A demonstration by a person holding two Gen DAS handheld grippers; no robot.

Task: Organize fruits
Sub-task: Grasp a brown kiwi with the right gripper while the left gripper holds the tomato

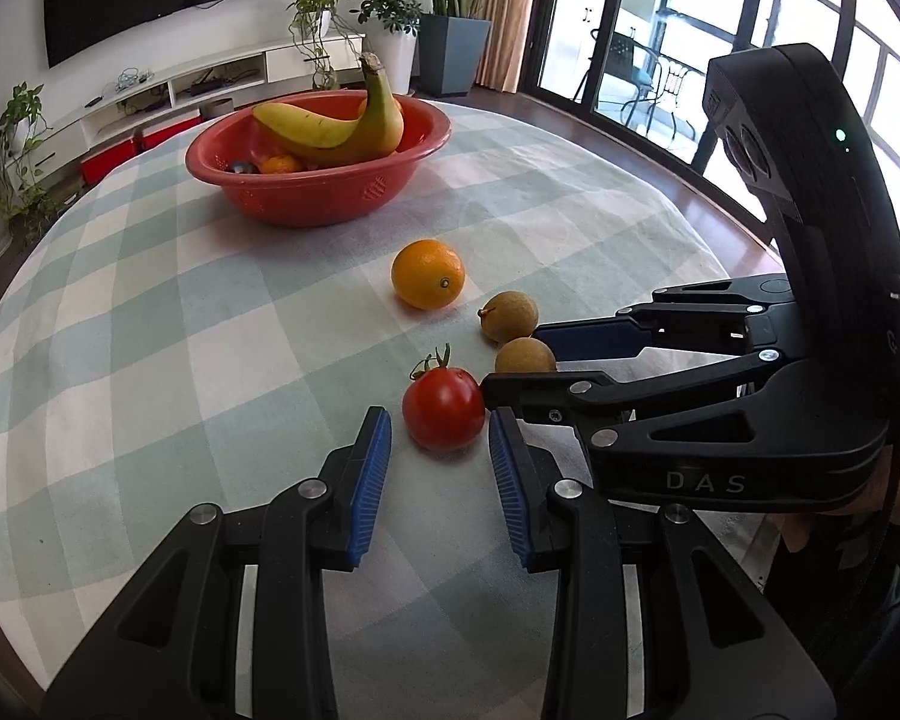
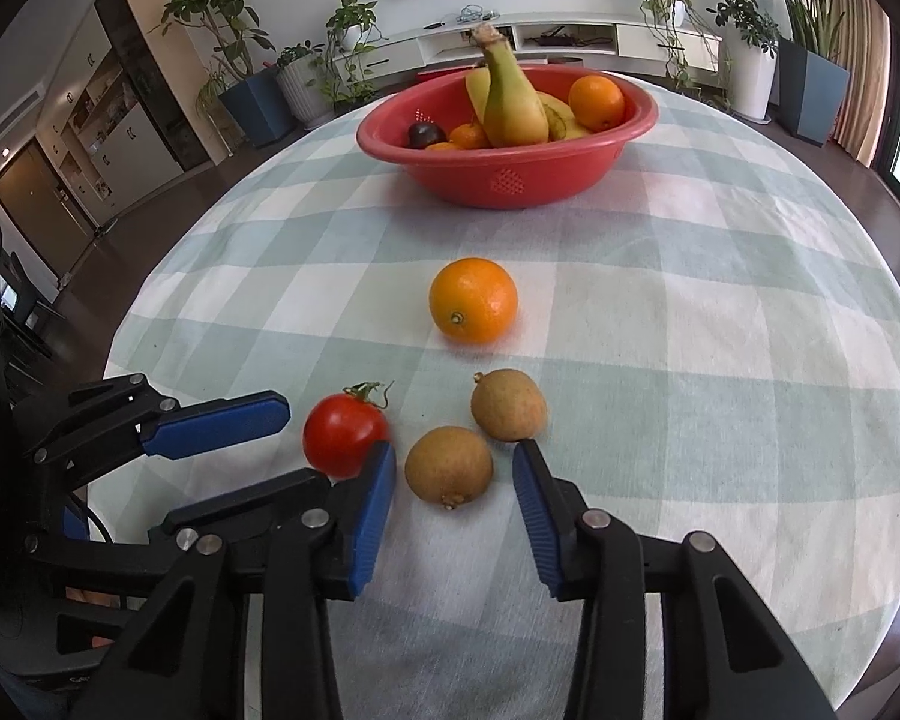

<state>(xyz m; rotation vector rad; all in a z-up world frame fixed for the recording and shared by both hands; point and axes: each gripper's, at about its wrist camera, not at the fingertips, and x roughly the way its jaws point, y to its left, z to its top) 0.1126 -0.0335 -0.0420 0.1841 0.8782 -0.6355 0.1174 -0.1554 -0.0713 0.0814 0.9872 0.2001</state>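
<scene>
A red tomato (image 1: 443,408) (image 2: 345,434) lies on the checked tablecloth just ahead of my open left gripper (image 1: 439,420), between its fingertips. My open right gripper (image 2: 453,456) reaches in from the right in the left wrist view (image 1: 513,360); its jaws stand either side of the nearer brown round fruit (image 2: 449,464) (image 1: 525,356). A second brown fruit (image 2: 509,405) (image 1: 509,316) lies just beyond. An orange (image 2: 473,308) (image 1: 428,273) sits farther on. A red bowl (image 1: 330,204) (image 2: 510,180) at the far side holds bananas (image 1: 354,126) (image 2: 513,102), oranges and a dark fruit.
The round table (image 2: 750,360) drops off on all sides. Potted plants (image 2: 804,60), a TV bench and glass doors (image 1: 660,60) stand beyond it. The two grippers are very close, the right one's near finger (image 1: 540,387) beside the tomato.
</scene>
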